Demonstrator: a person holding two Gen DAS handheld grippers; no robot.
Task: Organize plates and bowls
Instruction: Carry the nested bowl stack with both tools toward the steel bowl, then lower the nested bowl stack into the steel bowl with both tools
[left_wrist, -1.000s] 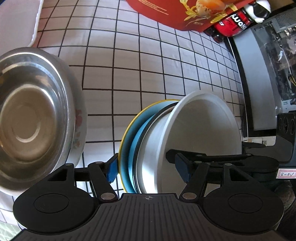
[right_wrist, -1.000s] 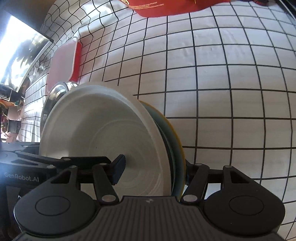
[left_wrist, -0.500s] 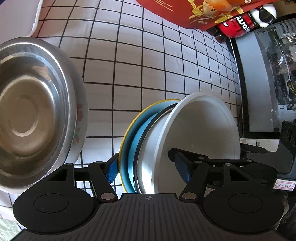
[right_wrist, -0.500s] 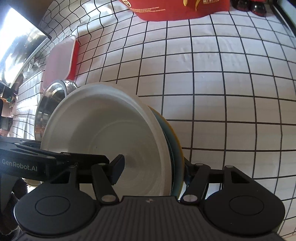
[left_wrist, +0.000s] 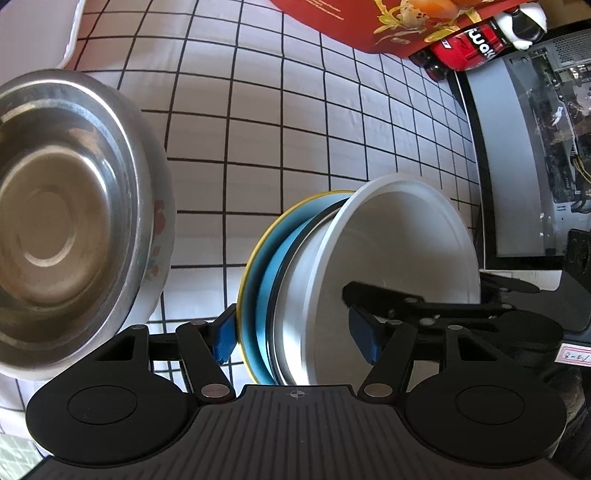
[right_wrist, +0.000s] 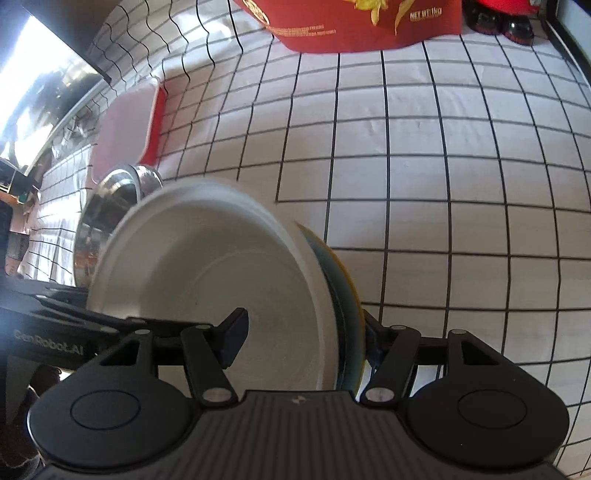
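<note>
Above the checked tabletop (left_wrist: 280, 122), a white bowl (left_wrist: 399, 266) on blue yellow-rimmed plates (left_wrist: 258, 273) is straddled by both tongs, left (left_wrist: 295, 341) and right (right_wrist: 303, 338); grip firmness cannot be told, so slippage is risked

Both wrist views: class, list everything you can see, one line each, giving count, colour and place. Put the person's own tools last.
white bowl: one, white, tipped on edge, front centre
blue plate: one, blue with yellow rim, against the bowl's underside
steel bowl: one, silver, left, nested in the floral bowl
floral bowl: one, white with red flowers, under the steel bowl
tablecloth: one, white with black grid, under everything
red packet: one, red, far edge
cola bottle: one seen clearly, red label, far right
pink tray: one, pink and red, far left
left gripper: one, black with blue pads, clamping bowl and plate
right gripper: one, black, clamping the same pair
</note>
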